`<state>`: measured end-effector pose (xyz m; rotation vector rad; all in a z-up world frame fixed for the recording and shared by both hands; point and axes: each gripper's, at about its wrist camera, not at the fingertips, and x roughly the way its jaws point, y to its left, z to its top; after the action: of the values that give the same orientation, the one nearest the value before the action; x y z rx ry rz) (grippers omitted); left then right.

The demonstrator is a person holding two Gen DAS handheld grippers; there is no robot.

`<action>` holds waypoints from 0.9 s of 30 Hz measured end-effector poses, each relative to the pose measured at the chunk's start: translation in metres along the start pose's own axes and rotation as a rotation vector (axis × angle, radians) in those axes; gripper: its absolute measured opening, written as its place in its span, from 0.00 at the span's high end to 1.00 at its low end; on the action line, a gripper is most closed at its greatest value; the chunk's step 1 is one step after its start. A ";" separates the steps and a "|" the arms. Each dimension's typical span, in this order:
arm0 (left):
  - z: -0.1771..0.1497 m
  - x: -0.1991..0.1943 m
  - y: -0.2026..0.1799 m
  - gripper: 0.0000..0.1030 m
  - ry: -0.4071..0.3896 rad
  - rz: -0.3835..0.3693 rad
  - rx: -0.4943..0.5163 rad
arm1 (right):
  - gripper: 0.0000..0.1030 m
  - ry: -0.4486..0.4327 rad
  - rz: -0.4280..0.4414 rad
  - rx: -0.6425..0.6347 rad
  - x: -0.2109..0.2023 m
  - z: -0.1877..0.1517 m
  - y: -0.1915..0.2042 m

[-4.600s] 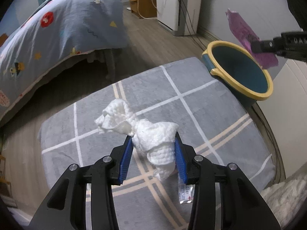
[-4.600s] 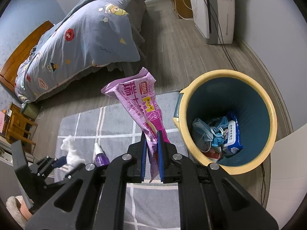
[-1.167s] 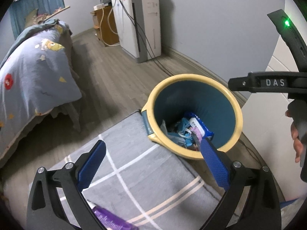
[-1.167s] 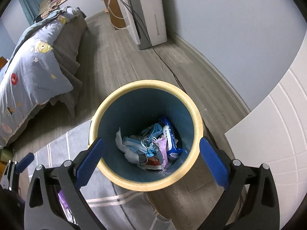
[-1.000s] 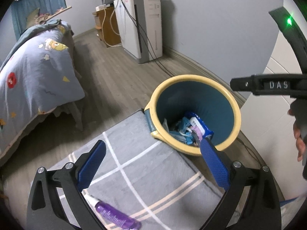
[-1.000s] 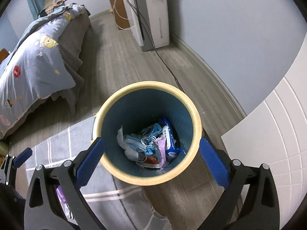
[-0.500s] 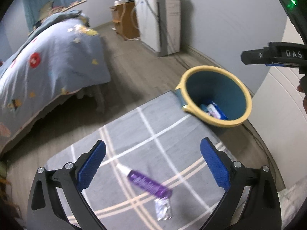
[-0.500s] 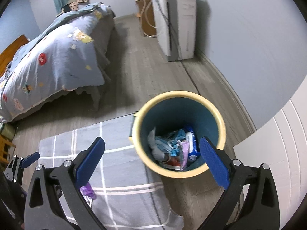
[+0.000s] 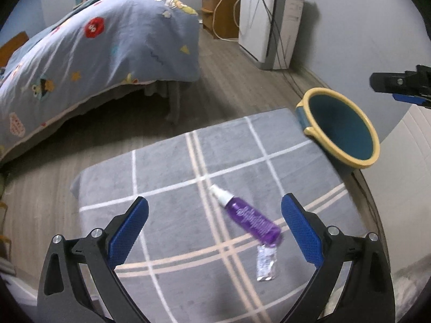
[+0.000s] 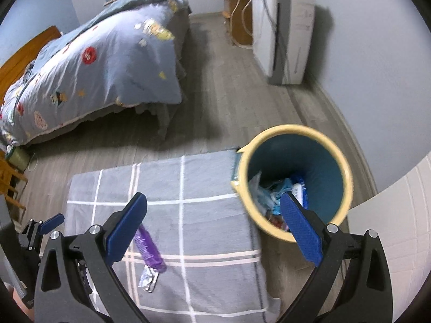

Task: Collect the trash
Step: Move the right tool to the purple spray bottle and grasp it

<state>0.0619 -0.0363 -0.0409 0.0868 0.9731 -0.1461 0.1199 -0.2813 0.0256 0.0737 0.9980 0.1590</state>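
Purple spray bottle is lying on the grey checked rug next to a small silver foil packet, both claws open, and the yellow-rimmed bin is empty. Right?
Not quite. The yellow-rimmed teal bin is not empty: the right wrist view shows wrappers and tissue in its bottom. The rest holds: the purple spray bottle lies on the grey checked rug beside the small silver foil packet, left claw and right claw open.

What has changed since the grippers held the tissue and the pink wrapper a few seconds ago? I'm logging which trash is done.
Both grippers let go: the left gripper and right gripper are now open and empty, pulled back from the bin to above the rug. A pinkish-purple wrapper appeared among the bin's trash a second ago. The purple spray bottle and small foil packet remain on the rug.
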 end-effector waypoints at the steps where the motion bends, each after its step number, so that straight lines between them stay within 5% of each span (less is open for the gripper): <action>1: -0.002 0.000 0.003 0.05 -0.002 0.007 0.003 | 0.06 0.017 0.010 -0.014 0.008 -0.002 0.007; 11: -0.017 -0.013 0.054 0.05 -0.032 0.083 -0.002 | 0.06 0.148 0.078 -0.131 0.073 -0.033 0.054; 17: -0.030 -0.003 0.079 0.05 0.022 0.103 -0.018 | 0.06 0.237 0.098 -0.144 0.110 -0.055 0.082; 27: -0.040 0.021 0.080 0.05 0.128 0.067 0.038 | 0.51 0.402 0.162 -0.212 0.155 -0.085 0.121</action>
<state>0.0539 0.0459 -0.0802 0.1650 1.0944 -0.0980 0.1188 -0.1371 -0.1332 -0.0751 1.3704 0.4394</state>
